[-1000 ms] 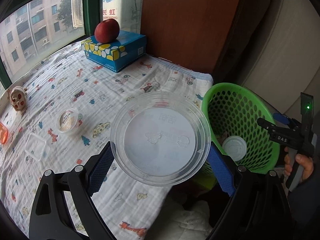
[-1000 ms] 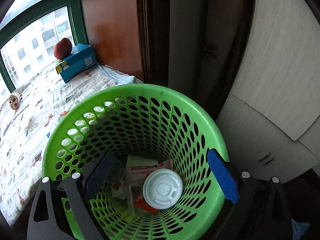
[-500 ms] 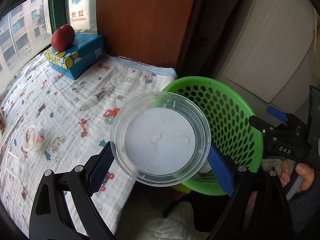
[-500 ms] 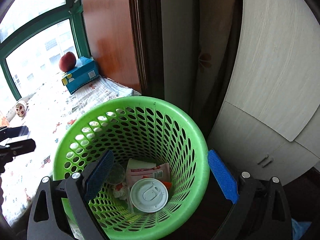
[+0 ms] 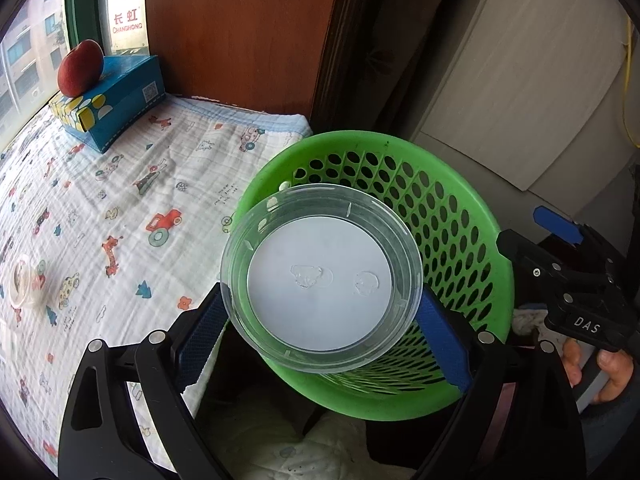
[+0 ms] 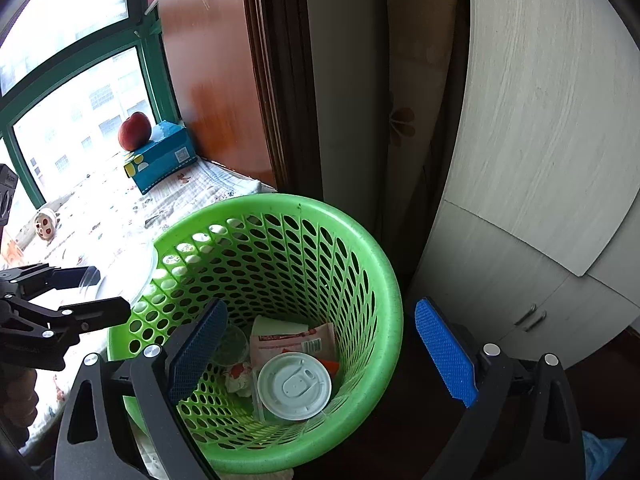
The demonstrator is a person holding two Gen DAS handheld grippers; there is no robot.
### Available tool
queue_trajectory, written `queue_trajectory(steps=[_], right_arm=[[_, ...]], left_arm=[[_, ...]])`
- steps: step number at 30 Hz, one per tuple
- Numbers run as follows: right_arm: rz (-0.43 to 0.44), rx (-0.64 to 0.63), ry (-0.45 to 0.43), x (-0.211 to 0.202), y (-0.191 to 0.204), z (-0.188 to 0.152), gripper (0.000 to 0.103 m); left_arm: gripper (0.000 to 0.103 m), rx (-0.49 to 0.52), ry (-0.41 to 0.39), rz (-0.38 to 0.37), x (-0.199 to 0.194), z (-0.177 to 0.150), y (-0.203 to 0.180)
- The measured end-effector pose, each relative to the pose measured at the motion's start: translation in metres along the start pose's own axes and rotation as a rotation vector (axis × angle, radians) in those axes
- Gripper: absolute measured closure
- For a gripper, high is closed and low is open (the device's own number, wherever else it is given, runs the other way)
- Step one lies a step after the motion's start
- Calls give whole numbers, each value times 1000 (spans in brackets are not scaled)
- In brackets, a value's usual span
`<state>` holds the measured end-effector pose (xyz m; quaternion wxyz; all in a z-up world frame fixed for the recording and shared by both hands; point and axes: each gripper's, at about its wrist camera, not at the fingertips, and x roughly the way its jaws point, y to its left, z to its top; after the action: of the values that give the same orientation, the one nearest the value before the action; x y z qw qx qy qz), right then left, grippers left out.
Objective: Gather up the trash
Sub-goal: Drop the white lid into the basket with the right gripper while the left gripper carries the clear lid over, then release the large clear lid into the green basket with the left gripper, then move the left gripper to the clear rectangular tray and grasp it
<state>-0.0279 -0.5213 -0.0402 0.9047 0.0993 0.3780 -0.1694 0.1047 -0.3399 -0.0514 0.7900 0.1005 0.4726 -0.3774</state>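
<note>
"Clear round plastic lid [image 5: 322,280]: where now?"

"Clamped rim to rim between the blue pads of the left gripper [image 5: 320,332], face tilted toward the camera. Held at the left rim of the green perforated plastic basket [image 5: 440,148]; from the right wrist view, just outside the opening rather than over it."

"And those tongs?"

"Spread wide, spanning the lid's whole width and closed on its edges. Right gripper [image 6: 322,348] gaping open with nothing in it, hovering above the basket, where a white cup lid [image 6: 294,386] and a red-printed wrapper [image 6: 296,340] lie at the bottom."

"Handling?"

"Probably very light, thin and springy. Likely to bow or pop out if squeezed harder, and smooth enough to slip. Best gripped as now, across the stiffer raised rim, not on the flat middle."

"Risks?"

"Could catch the near-left rim and bounce onto the vehicle-printed white cloth [image 5: 120,200]. Better carried further right over the opening before letting go."

"Anything left?"

"Seemingly a small clear cup [image 5: 20,288] at the far left of the cloth. Red apple [image 5: 80,66] on the blue tissue box [image 5: 116,104] at the far end: hardly trash."
</note>
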Motion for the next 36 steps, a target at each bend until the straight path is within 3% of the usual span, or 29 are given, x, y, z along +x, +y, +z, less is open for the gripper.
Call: queue_trajectory(steps=[7, 16, 26, 36], right_arm=[[11, 6, 1, -2, 3, -2, 11], [55, -7, -3, -8, 25, -6, 11], [154, -63, 13, -4, 81, -8, 11], [250, -151, 44, 11, 150, -3, 11]], left_arm=[[9, -21, -10, -43, -3, -4, 3], [9, -67, -64, -20, -30, -17, 26], [9, -165, -110, 90, -68, -47, 86], [10, -355, -144, 250, -102, -79, 184]])
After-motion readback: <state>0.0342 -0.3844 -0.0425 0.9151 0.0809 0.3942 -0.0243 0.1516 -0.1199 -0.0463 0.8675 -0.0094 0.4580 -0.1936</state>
